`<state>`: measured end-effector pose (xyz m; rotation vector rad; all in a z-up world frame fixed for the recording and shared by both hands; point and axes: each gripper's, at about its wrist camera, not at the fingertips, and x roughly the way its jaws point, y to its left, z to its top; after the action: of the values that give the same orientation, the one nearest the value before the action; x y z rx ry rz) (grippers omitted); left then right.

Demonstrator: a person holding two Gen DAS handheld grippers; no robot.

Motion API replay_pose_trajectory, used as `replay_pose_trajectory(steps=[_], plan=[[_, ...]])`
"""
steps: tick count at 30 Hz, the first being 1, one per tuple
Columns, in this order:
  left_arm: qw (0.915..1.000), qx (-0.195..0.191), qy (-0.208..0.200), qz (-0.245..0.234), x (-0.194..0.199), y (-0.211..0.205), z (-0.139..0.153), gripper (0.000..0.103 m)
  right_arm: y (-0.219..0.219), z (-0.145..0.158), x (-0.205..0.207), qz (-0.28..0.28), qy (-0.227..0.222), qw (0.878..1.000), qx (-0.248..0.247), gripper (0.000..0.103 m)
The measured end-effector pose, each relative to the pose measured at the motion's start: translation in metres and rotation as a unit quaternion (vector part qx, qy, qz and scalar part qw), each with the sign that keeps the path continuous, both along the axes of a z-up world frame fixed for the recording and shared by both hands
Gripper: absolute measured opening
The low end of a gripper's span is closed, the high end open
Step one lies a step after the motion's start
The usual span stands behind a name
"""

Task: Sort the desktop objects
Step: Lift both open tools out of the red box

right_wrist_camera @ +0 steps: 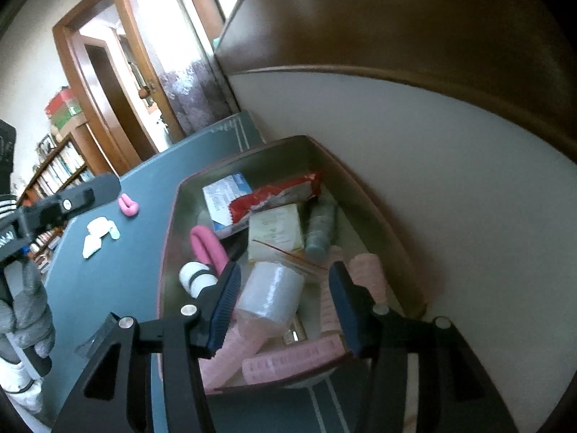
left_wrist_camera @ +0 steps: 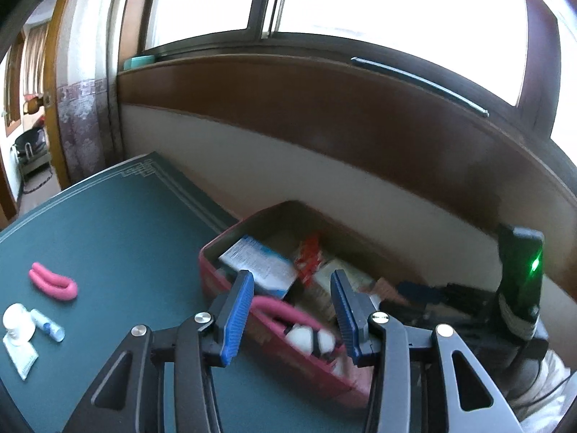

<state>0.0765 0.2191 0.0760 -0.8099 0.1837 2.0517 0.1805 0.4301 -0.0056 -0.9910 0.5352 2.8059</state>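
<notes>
A: What is seen nearest the lens, from the left?

B: The left gripper is held with its blue pads spread apart and nothing between them; it is poised over the near rim of the pink tin box; the right gripper is likewise spread and empty, held above the same box.

A: And what is left out on the green desk mat?

B: Far left, a white sachet, a white cap and a small clear tube are grouped together, touching; a pink U-shaped clip is laid just beyond them, well apart from the box.

A: What is held in the box?

B: A second pink clip, a white-and-blue packet, a red wrapper, a cream carton, a clear roll, a grey-green tube and pink ribbed rollers are crowded inside; the box is set against the wall.
</notes>
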Motion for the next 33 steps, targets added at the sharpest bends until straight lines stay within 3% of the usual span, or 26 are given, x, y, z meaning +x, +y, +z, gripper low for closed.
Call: replay_pose_trajectory(steps=[9,13,18,27,33], plan=[[0.9931,-0.073,-0.037,0.083,0.021,-0.078,-0.047,0.050,-0.013,0.004,0.002,0.020,0.018,1.000,-0.011,0.056],[0.9900,-0.082,-0.062,0.096,0.031,-0.092,-0.067,0.050,-0.025,0.004,0.000,0.035,0.017,0.999,-0.007,0.055],[0.9873,-0.089,-0.083,0.102,0.042,-0.094,-0.082,0.052,-0.034,0.002,0.001,0.042,0.017,0.999,-0.004,0.055],[0.9824,-0.131,-0.082,0.105,0.050,-0.082,-0.106,0.052,-0.038,0.001,0.004,0.049,0.017,0.999,-0.006,0.056],[0.9871,-0.118,-0.064,0.087,0.052,-0.073,-0.094,0.052,-0.035,0.004,0.006,0.043,0.022,0.999,-0.004,0.055]])
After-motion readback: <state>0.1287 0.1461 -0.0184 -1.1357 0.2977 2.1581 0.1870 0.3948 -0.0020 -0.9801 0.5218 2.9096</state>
